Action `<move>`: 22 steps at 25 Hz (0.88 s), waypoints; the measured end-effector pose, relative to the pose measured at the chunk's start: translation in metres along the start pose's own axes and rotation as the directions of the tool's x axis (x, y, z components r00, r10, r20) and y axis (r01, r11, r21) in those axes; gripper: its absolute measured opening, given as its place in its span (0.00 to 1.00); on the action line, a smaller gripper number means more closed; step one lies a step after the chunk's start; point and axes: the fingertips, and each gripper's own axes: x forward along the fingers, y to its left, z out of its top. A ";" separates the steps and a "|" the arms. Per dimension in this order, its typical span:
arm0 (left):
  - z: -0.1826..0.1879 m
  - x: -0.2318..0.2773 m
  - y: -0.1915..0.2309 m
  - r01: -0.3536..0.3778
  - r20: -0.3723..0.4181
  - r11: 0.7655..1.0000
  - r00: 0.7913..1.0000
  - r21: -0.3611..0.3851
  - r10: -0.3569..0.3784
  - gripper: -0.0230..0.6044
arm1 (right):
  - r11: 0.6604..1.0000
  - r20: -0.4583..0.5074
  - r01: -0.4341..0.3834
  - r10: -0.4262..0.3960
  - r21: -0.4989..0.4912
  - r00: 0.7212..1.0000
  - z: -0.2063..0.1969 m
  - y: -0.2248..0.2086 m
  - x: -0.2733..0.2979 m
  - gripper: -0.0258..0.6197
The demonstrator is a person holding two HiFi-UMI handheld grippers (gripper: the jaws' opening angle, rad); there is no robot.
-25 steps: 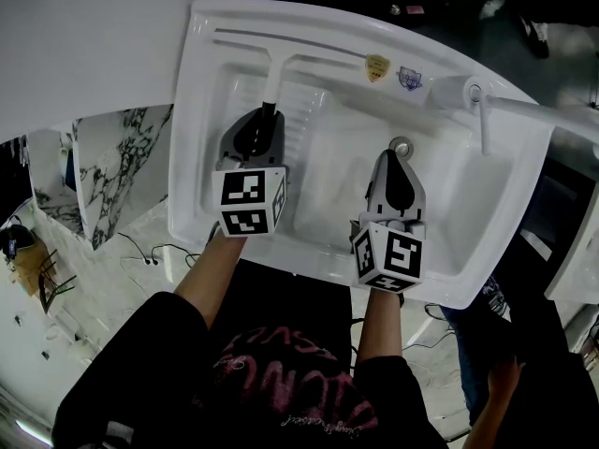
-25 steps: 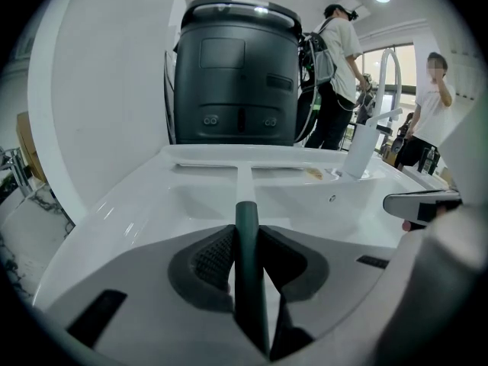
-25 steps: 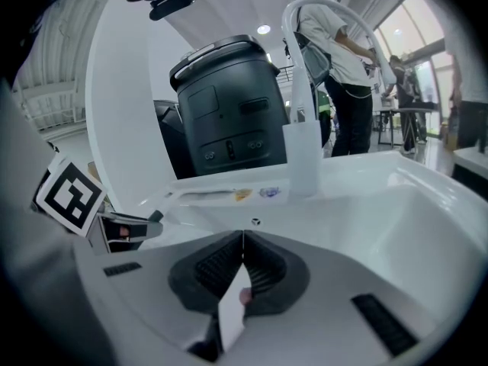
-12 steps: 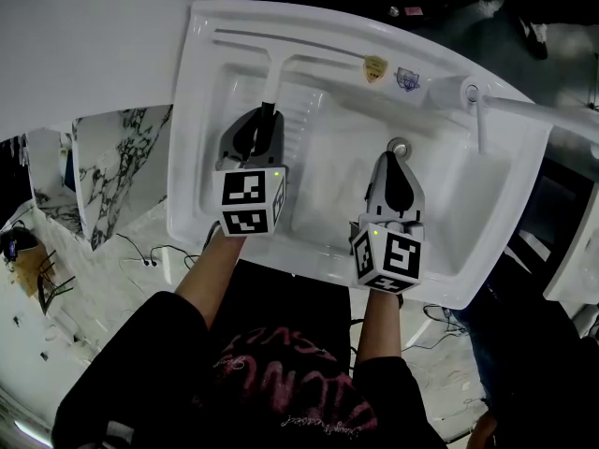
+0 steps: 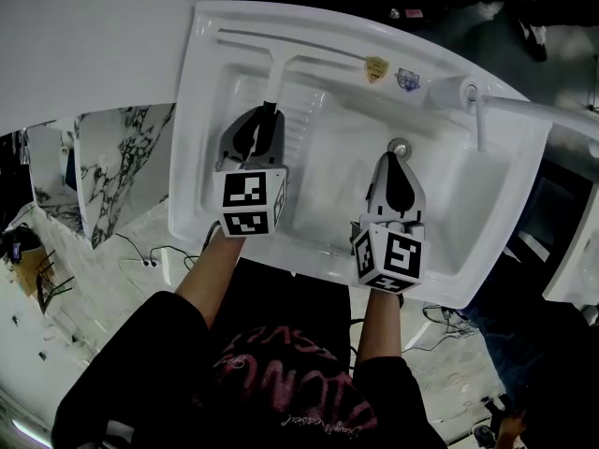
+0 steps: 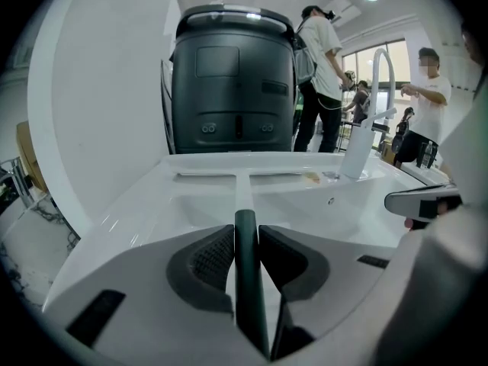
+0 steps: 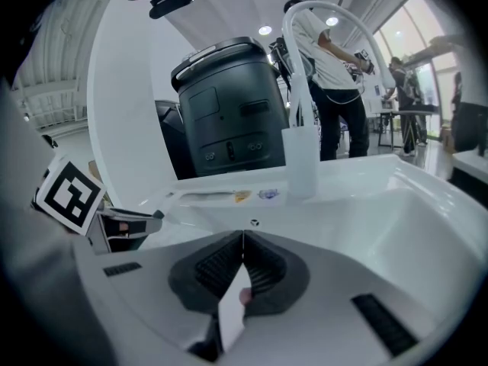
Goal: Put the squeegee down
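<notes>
So the left gripper (image 5: 266, 112) (image 6: 245, 233) has its jaws clamped tight on the dark handle of the squeegee (image 5: 278, 71) (image 6: 245, 288), whose white blade stretches along the far ledge of the sink (image 5: 190, 157), while the right gripper (image 5: 394, 157) (image 7: 242, 239) hovers near the drain (image 5: 401, 144), jaws pressed together on nothing.

Bright, glary, fisheye-warped, dark-vignetted edges.

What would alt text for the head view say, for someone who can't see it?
Seen from above, the left gripper holds a squeegee by its handle, its blade at the back edge of a white sink. The right gripper, jaws shut, hangs over the basin near the drain.
</notes>
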 end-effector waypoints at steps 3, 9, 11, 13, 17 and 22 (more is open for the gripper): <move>0.006 -0.005 0.001 0.000 0.019 1.000 1.000 -0.010 0.000 0.19 | 1.000 0.003 0.002 -0.002 -0.001 1.000 0.001 0.000 -0.002 0.07; 0.018 -0.015 -0.001 -0.001 0.062 1.000 0.998 -0.008 0.002 0.19 | 1.000 0.012 0.000 0.000 -0.003 1.000 0.005 0.004 -0.006 0.07; 0.022 -0.020 0.000 -0.008 0.083 1.000 0.997 -0.004 0.008 0.17 | 1.000 0.016 -0.002 0.002 -0.003 1.000 0.006 0.005 -0.007 0.07; 0.024 -0.023 0.002 -0.019 0.095 1.000 0.995 0.000 0.019 0.12 | 1.000 0.019 -0.003 0.003 -0.004 1.000 0.008 0.006 -0.008 0.07; 0.021 -0.028 0.007 -0.033 0.088 0.999 0.995 -0.009 0.034 0.08 | 1.000 0.026 -0.008 0.008 -0.006 1.000 0.011 0.010 -0.010 0.07; 0.015 -0.031 0.009 -0.039 0.068 0.999 0.997 -0.019 0.041 0.05 | 1.000 0.027 -0.016 0.016 -0.008 1.000 0.010 0.013 -0.012 0.07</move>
